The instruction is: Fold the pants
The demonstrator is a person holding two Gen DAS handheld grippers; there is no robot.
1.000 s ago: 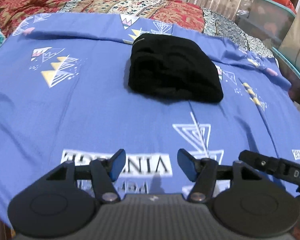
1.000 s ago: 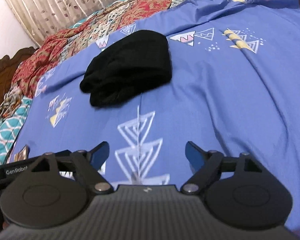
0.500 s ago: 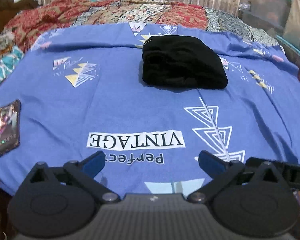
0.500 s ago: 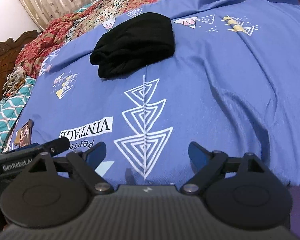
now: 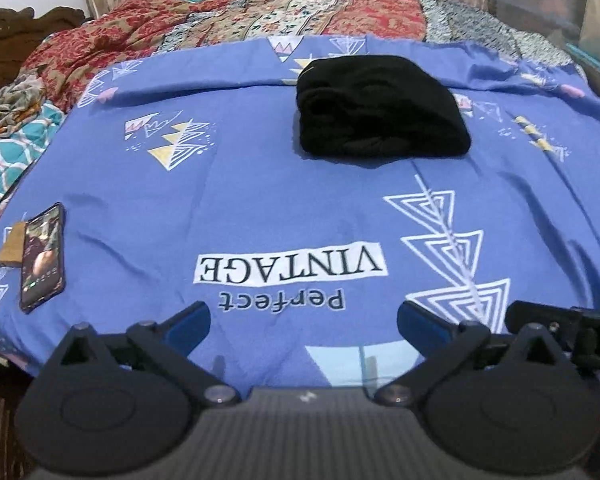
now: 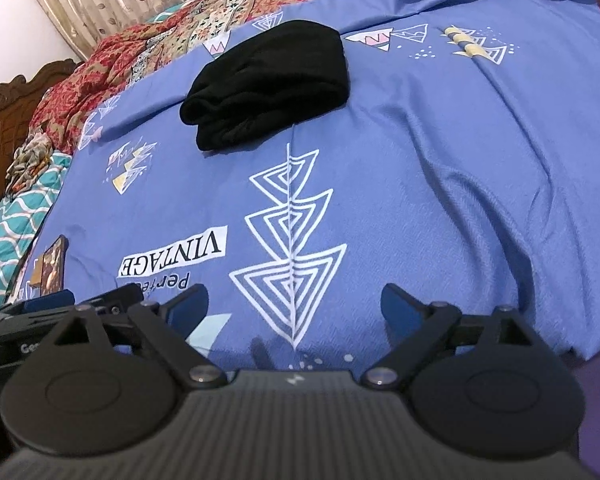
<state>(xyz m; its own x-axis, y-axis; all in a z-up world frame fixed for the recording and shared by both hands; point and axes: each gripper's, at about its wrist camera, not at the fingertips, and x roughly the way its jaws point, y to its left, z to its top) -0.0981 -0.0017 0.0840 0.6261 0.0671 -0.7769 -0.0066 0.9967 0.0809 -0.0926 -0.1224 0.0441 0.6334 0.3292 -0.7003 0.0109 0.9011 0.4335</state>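
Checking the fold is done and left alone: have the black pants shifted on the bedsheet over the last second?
No. The pants lie by the same pink-and-white triangle print as before; only the cameras pulled back.

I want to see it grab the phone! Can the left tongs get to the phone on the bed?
Probably yes. The phone lies flat on the blue sheet off to one side of the left tongs, which are open and empty, with nothing between them.

Left gripper [image 5: 304, 322] and right gripper [image 6: 294, 306] tilt downward, jaws just spread wide, empty.
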